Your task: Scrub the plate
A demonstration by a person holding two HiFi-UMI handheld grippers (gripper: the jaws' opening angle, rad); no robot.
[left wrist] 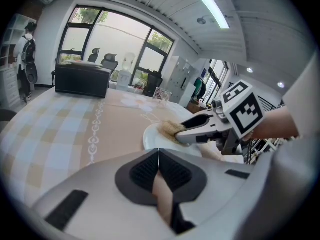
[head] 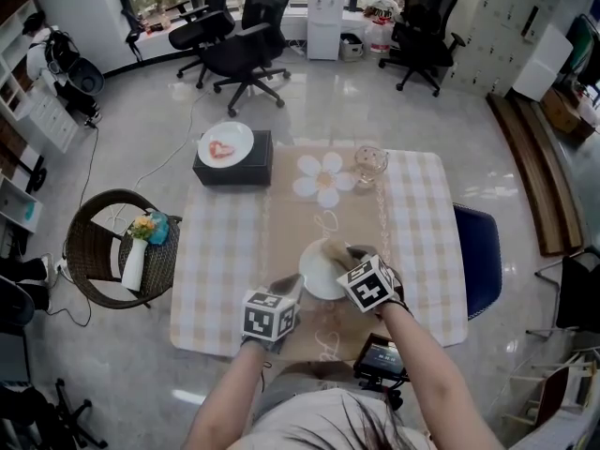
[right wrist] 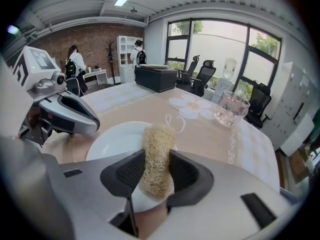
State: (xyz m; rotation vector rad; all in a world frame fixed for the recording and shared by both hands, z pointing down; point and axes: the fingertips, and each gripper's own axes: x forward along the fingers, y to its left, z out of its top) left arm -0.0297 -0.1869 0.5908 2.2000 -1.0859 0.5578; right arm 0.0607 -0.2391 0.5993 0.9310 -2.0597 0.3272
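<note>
Head view: white plate (head: pixel 319 279) lying near the middle of the checked surface (head: pixel 225 270). Left tongs (head: pixel 289 289) sitting at its near-left rim; right tongs (head: pixel 342 253) reaching over its near-right part.

Left gripper view: left tongs clenching on nothing, jaws meeting edge to edge; plate lying just ahead and slightly right.

Right gripper view: right tongs gripping a fibrous scrubber (right wrist: pixel 157 144), its long axis running forward along the jaws, far end hanging over the plate directly below. Scrubbing is probably calling for a downward press from the right.
</note>
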